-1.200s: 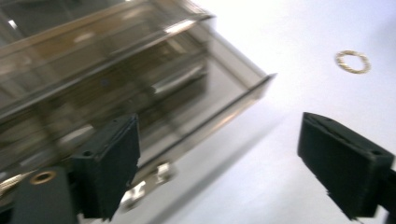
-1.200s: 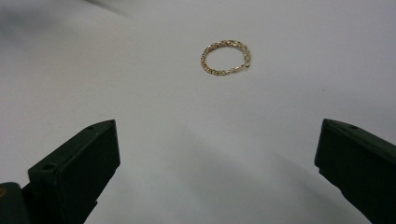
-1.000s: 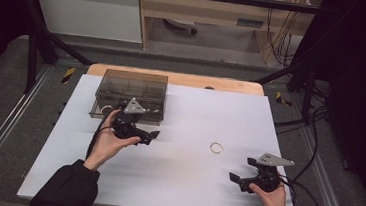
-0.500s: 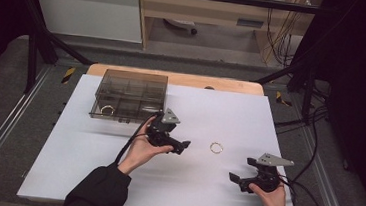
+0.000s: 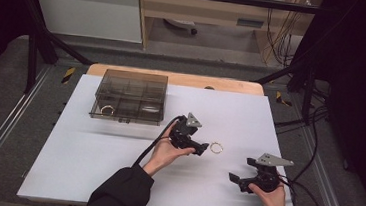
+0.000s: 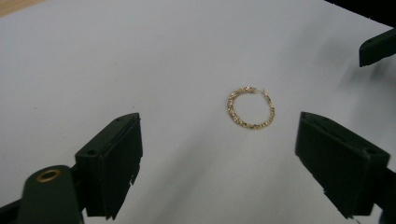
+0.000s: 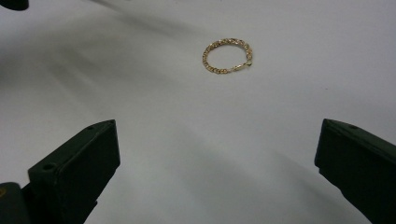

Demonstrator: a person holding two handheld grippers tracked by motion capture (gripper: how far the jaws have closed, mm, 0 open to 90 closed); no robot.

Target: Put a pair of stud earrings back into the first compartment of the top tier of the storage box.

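Left gripper [image 5: 200, 149] has crossed from the clear box [image 5: 130, 96] to just beside the gold bracelet [image 5: 216, 147] on the white table [image 5: 91, 150] — jaws apart, just been narrowing, nothing between. Right gripper [image 5: 239, 170] unmoved — jaws wide.

The left gripper [image 5: 202, 149] reached far forward, its jaws wide but just closing slightly, empty; the right gripper [image 5: 240, 172] hung low with jaws spread, empty.
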